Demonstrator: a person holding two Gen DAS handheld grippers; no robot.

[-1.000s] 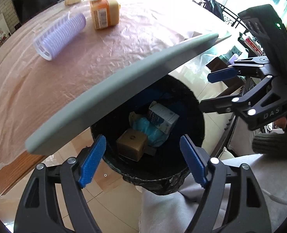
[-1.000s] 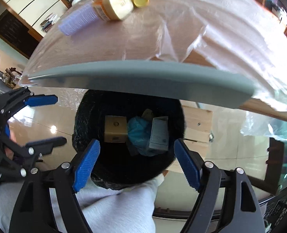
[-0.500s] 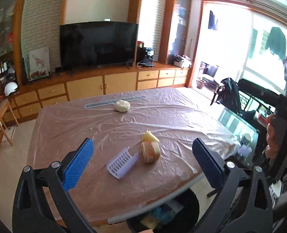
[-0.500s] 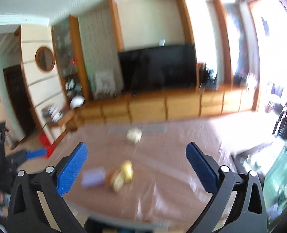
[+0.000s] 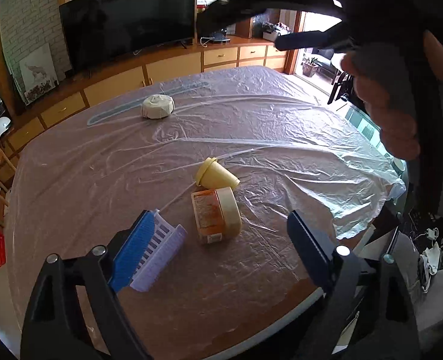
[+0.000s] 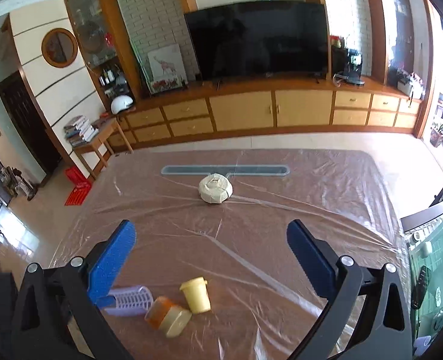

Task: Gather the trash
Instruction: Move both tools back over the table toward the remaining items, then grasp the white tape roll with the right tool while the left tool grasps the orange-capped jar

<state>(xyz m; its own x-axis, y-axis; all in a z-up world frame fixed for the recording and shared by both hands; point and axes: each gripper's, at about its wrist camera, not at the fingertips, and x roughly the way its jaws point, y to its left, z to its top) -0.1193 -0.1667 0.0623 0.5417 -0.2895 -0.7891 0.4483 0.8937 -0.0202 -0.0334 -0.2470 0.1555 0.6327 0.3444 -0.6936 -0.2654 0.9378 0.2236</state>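
Trash lies on the plastic-covered table [image 5: 281, 138]: a lilac ribbed cylinder [image 5: 161, 252], an orange jar with a cream lid [image 5: 215, 216], a yellow cup on its side [image 5: 215, 177] and, farther back, a cream wrapped bundle [image 5: 157, 107]. My left gripper [image 5: 220, 225] hovers over the near items, its jaws closing with nothing gripped; the jar shows between its fingers below. My right gripper [image 6: 211, 231] stands open and empty higher up, above the cylinder [image 6: 130, 300], jar [image 6: 164, 316] and cup [image 6: 196, 297], facing the bundle [image 6: 215, 190].
A hand [image 5: 386, 105] holding the right gripper fills the upper right of the left wrist view. A grey strip [image 6: 224, 169] lies under the plastic at the far side. A TV [image 6: 257, 39] and cabinets [image 6: 251, 111] stand beyond; a side table with books [image 6: 86, 138] is at the left.
Both grippers have risen from over the black bin below the table edge to above the tabletop. The bin has left both views. Both sets of jaws stand wider than a second ago.
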